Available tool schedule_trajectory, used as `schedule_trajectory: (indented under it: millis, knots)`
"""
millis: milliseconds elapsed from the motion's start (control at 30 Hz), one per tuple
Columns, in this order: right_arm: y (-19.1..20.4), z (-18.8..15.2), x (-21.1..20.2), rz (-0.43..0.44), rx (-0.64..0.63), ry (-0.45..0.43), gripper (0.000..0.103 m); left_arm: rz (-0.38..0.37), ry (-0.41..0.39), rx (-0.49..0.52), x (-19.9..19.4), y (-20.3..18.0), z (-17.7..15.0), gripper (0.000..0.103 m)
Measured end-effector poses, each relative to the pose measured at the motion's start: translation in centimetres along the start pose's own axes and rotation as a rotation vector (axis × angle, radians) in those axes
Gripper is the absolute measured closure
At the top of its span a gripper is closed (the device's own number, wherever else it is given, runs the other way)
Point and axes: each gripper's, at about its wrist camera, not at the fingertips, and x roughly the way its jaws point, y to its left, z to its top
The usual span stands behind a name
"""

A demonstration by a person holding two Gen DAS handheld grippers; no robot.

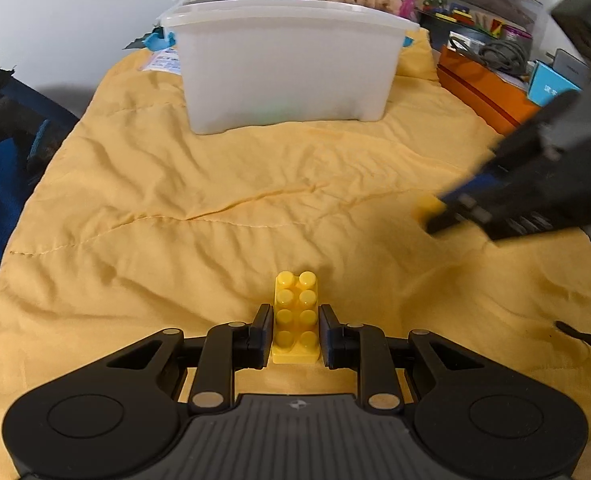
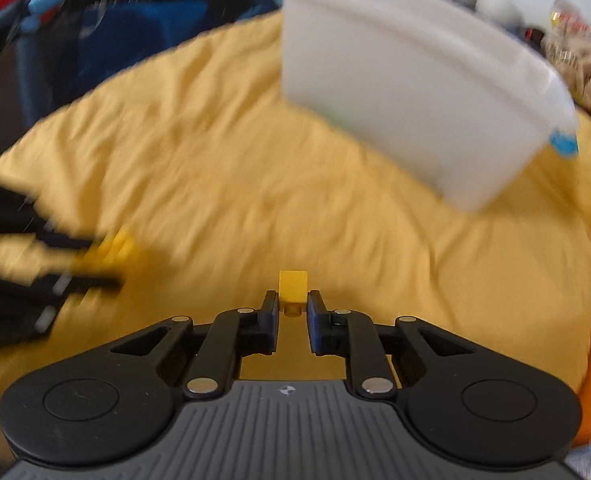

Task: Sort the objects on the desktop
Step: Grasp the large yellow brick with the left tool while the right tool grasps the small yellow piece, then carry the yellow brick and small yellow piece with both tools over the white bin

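Left wrist view: the left gripper (image 1: 295, 330) is seen clamped on a yellow eight-stud building brick (image 1: 296, 318), both pads pressed against its long sides, studs facing the camera, the brick held over the near edge of the yellow cloth (image 1: 215, 208). A white plastic bin (image 1: 287, 68) is set on the cloth near its far edge, roughly centred. Toward the right edge of the cloth the right gripper (image 1: 435, 216) is caught blurred, with a small yellow block (image 1: 425, 208) at its tips. An orange box (image 1: 483, 96) is seen just off the far right corner, clutter and a snack bag behind the bin. Right wrist view, heavily motion-blurred: the right gripper is pinched on the small yellow block (image 2: 293, 290), which is held between the fingertips, one stud visible on its near side. The bin (image 2: 407, 88) is shown tilted at the far right of the cloth (image 2: 255, 184). The left gripper (image 2: 107, 264) with its brick (image 2: 115, 248) is smeared at the left edge of the cloth.
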Motion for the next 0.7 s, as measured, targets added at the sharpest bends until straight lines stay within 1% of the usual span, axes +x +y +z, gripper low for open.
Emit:
schedule_trajectory:
  millis: [67,100,167,233,267,300,333,400,433,467,533,700]
  knots:
    - [0.4,-0.9,0.1,-0.004,-0.025,0.098,0.086,-0.002,0.001,0.006,0.0,-0.3,0.0,0.076]
    - [0.7,-1.2,0.4,-0.012,-0.043,0.128,0.086,-0.003,0.000,0.010,0.0,-0.4,0.0,0.076]
    - [1.0,-1.5,1.0,-0.025,-0.048,0.124,0.086,-0.002,-0.002,0.016,0.0,-0.6,0.1,0.076]
    - [0.9,-1.1,1.3,-0.021,-0.024,0.073,0.084,0.004,0.005,0.022,0.1,-0.8,0.0,0.076]
    - [0.9,-0.8,1.2,-0.030,-0.002,0.035,0.076,0.007,0.006,0.026,0.1,-0.8,0.0,0.076]
    - [0.9,-0.5,0.9,-0.048,0.022,0.002,0.073,0.011,0.009,0.030,0.2,-0.9,-0.1,0.076]
    - [0.9,-0.3,0.4,-0.055,0.037,-0.038,0.073,0.015,0.011,0.032,0.2,-1.0,-0.1,0.076]
    - [0.8,-0.3,-1.0,-0.031,0.049,-0.111,0.072,0.019,0.011,0.029,0.2,-1.0,-0.2,0.076]
    - [0.7,-0.4,-1.5,-0.023,0.053,-0.133,0.070,0.020,0.012,0.027,0.3,-1.0,-0.2,0.076]
    - [0.6,-0.6,-1.9,-0.021,0.058,-0.145,0.069,0.021,0.012,0.025,0.3,-1.0,-0.2,0.076]
    - [0.4,-1.5,-2.1,-0.025,0.084,-0.140,0.069,0.023,0.009,0.022,0.3,-1.0,-0.1,0.076]
    - [-0.2,-3.9,-1.5,0.021,0.182,-0.141,0.069,0.030,0.015,0.021,0.5,-0.9,-0.3,0.075]
